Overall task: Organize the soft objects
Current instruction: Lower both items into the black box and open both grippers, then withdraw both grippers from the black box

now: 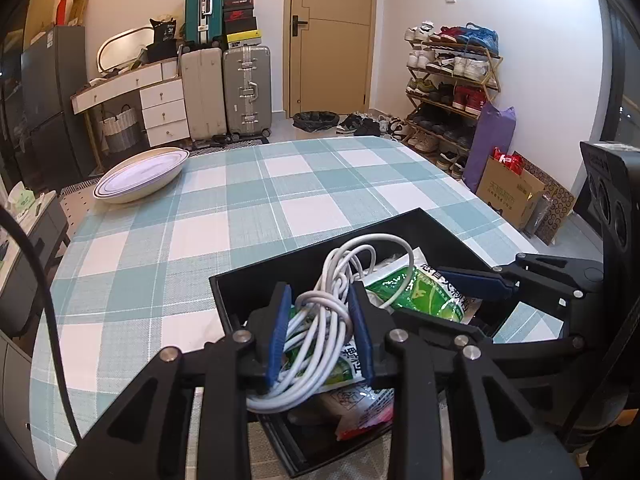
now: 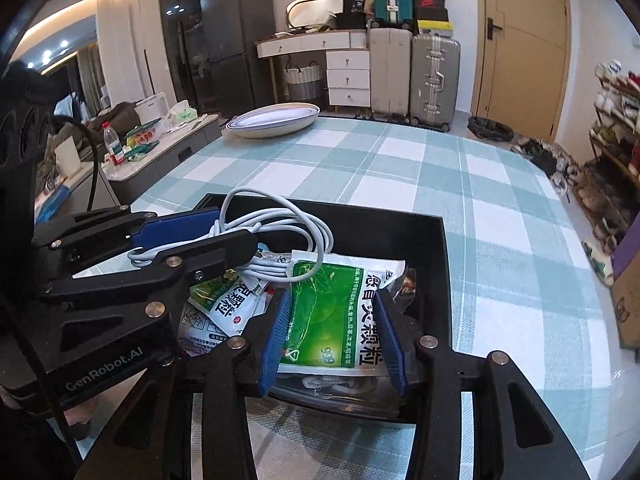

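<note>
A domestic room with stacked suitcases [image 1: 224, 80] and a shoe rack [image 1: 452, 92] is seen behind a tabletop [image 1: 240, 208] under a teal-and-white check cloth. A black tray [image 2: 440, 264] stands at the near edge of the tabletop; an oval dish [image 1: 140, 176] lies at its far left corner.

The left gripper [image 1: 320, 332] is closed about a coiled white cable [image 1: 332, 304], which is held over the sachets in the tray. The right gripper [image 2: 332, 336] stands partly open astride a green medicine sachet [image 2: 332, 312]; contact with it cannot be confirmed.

The step in hand is judged to be the settling of the cable in the tray. The whole bundle should be kept within the pads, the loose loop watched, and release made only once the coil is low inside the walls.

The right wrist view shows the left gripper side-on, with the cable's loop trailing across the sachet, and a second green sachet [image 2: 224, 300] beneath. The left wrist view alone shows the coil pinched between the pads and a red-edged packet [image 1: 360, 420] at the tray's near end.
</note>
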Available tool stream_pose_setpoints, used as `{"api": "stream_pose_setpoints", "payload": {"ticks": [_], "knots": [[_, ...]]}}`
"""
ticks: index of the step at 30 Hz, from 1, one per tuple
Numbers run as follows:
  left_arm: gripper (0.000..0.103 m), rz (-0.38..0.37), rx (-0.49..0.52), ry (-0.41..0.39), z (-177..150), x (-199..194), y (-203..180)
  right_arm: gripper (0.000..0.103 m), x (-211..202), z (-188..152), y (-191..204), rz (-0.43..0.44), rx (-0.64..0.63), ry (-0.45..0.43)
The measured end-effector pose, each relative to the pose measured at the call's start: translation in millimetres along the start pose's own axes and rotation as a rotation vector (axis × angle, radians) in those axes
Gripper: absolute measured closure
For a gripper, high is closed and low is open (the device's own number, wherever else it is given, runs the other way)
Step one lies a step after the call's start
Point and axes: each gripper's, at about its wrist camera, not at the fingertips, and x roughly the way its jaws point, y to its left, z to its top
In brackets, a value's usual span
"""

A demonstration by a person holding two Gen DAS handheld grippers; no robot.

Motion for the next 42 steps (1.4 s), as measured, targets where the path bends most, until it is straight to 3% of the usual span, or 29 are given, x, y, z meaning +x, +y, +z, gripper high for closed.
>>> {"api": "stream_pose_setpoints", "payload": {"ticks": [11,14,15,16,17,22,24,26,27,34,38,42], "knots": [[0.072,-0.021,0.049,0.015,-5,-9,-1,0.059,-11,-9,12,-0.037,0.039,0.003],[0.069,-0.031,0.057,0.014,-5,-11,-2,0.052,-12,-9,13,-0.029,0.011,-0.012],[0.067,-0.041,0.059,0.008,-5,-13,-3,0.045,-14,-10,14,-0.037,-0.009,-0.026],[0.061,-0.046,0.059,-0.006,-5,-17,-3,0.031,-17,-10,16,-0.049,-0.029,-0.044],[0.052,-0.046,0.061,-0.02,-5,-22,-3,0.025,-22,-10,18,-0.08,-0.052,-0.073],[0.044,-0.04,0.093,-0.053,-2,-41,-8,0.012,-44,-10,21,-0.151,-0.128,-0.159],[0.035,-0.036,0.105,-0.067,-2,-48,-9,0.005,-52,-11,21,-0.164,-0.15,-0.175],[0.003,-0.034,0.101,-0.091,-2,-56,-8,0.001,-60,-13,20,-0.161,-0.159,-0.195],[0.0,-0.027,0.095,-0.115,-3,-62,-7,0.001,-64,-14,19,-0.153,-0.161,-0.202],[0.0,-0.002,0.055,-0.192,-11,-89,6,0.001,-88,-26,9,-0.077,-0.114,-0.264],[0.0,0.073,0.03,-0.238,-24,-96,13,0.0,-100,-35,7,-0.047,-0.086,-0.311],[0.0,0.092,-0.021,-0.236,-37,-93,24,0.0,-108,-42,8,-0.016,-0.065,-0.347]]}}
